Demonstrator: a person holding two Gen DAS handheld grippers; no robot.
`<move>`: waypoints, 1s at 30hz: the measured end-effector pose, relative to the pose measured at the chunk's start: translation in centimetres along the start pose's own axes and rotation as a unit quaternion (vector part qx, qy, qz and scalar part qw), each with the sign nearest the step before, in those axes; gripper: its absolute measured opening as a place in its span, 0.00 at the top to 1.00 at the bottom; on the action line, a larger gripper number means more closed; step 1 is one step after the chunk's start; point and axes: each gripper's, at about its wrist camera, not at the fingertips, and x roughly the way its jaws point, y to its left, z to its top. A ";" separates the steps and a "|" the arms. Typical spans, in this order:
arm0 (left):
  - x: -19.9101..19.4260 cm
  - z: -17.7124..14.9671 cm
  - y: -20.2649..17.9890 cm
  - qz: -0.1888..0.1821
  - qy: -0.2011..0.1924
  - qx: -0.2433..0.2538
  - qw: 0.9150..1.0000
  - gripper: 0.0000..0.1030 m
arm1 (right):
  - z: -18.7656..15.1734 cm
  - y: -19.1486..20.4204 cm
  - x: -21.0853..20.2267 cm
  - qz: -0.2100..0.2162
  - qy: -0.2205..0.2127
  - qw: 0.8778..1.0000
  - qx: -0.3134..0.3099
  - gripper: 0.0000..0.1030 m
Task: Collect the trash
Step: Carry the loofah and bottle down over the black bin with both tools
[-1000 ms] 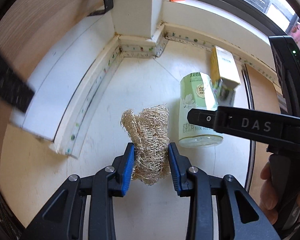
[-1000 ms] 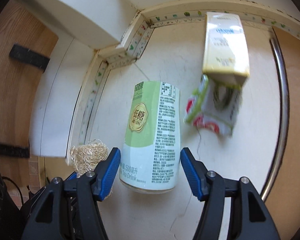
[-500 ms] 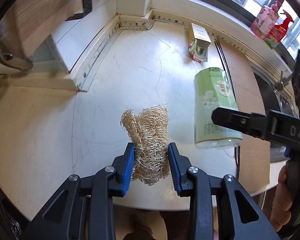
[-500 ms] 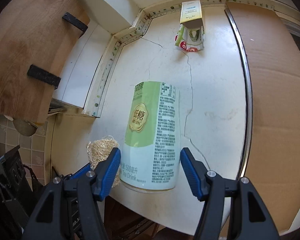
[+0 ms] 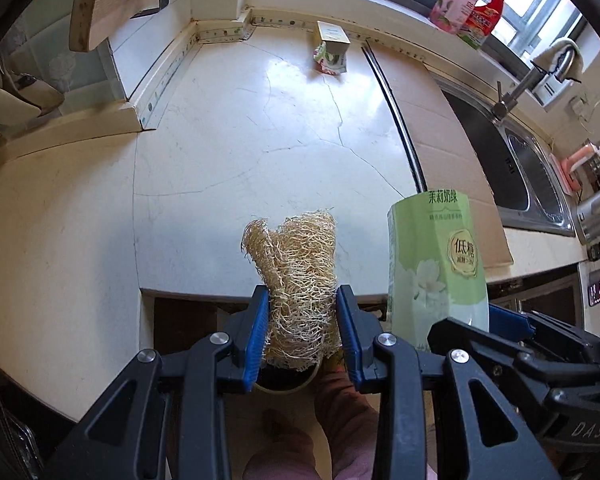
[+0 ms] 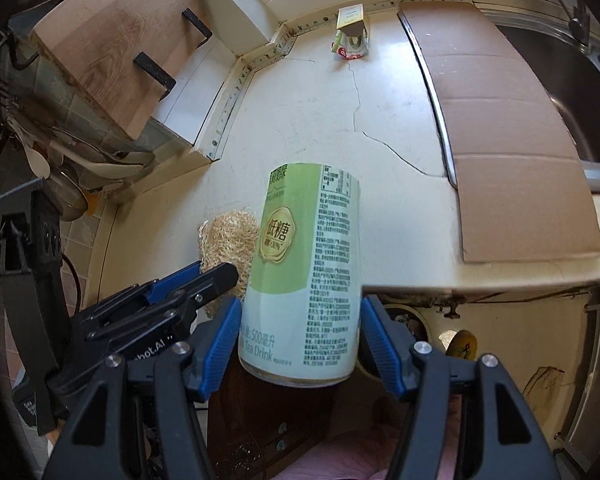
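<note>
A cracked white kitchen surface (image 5: 260,140) runs under the window, sink to the right. The loofah scrap (image 5: 300,280) sits clamped in the left tool (image 5: 302,332), the green tea bottle (image 6: 304,272) squeezed in the right tool (image 6: 300,344), both carried at the surface's front edge. Keep both grips firm and level until over the bin; a crumpled carton (image 5: 332,50) waits by the wall.

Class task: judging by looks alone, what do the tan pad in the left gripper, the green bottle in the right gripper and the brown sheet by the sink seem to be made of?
Tan pad: dried plant fibre, probably loofah; an open, wiry, matt mesh.
Green bottle: likely plastic under a glossy printed sleeve; smooth, pale translucent base.
Brown sheet: cardboard; matt, creased in straight fold lines.
</note>
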 end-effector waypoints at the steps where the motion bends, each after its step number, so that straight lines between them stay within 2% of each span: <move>1: 0.0 -0.4 -0.3 -0.003 0.003 0.004 1.000 0.69 | -0.8 -0.1 -0.4 -0.003 0.001 1.000 0.001 0.40; 7: 0.4 -3.1 -1.6 -0.014 0.021 0.015 1.000 0.69 | -3.8 -1.1 -1.4 -0.012 0.011 1.000 0.001 0.39; 14: 2.3 -7.1 -1.6 -0.014 0.053 0.001 0.999 0.69 | -6.4 -2.4 0.4 -0.007 0.048 0.999 -0.008 0.39; 23: 7.0 -13.1 -0.1 0.005 0.097 -0.042 0.994 0.69 | -10.0 -5.5 5.1 0.001 0.115 0.993 -0.020 0.39; 30: 14.0 -16.7 1.8 0.005 0.129 -0.067 0.989 0.69 | -12.2 -8.6 11.6 -0.004 0.156 0.988 -0.008 0.39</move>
